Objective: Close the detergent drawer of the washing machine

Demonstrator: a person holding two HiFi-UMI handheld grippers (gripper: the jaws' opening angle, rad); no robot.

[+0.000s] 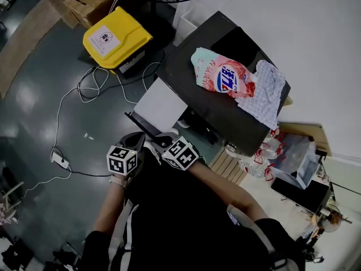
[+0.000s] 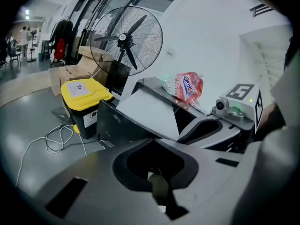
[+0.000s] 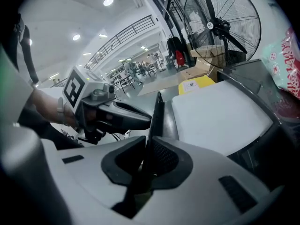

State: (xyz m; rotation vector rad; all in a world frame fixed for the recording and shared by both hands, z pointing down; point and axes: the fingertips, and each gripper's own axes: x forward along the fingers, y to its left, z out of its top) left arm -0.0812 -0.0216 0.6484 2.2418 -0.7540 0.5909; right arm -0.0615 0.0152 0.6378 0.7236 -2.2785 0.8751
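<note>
Stood over the washing machine [image 1: 189, 81] with the detergent drawer [image 1: 162, 103] out well clear of the machine's front, white top face upward. Held the right gripper [image 3: 146, 146] clamped on the drawer's thin dark front panel [image 3: 157, 111], with the upright panel edge pinched between the two jaws. Held the left gripper [image 2: 156, 145] just beside the right one, on its left, jaws pressed together with nothing between them and tips close to the outer face of the same panel; could not tell touching from just apart. Saw from the head view both grippers side by side at the near end of the drawer, with the forearms reaching in from below. Noted a pink-and-white detergent bag [image 1: 223, 78] lying flat on the machine's dark top, touching a pale checked cloth [image 1: 265, 92] on its right. Found a bin with a yellow lid [image 1: 115, 38] on the grey floor [image 1: 45, 123] beyond the drawer, loose white cables [image 1: 96, 86] trailing near it. Made out a large standing fan [image 2: 126, 39] behind the bin, with cardboard boxes [image 1: 90, 1] close by.
</note>
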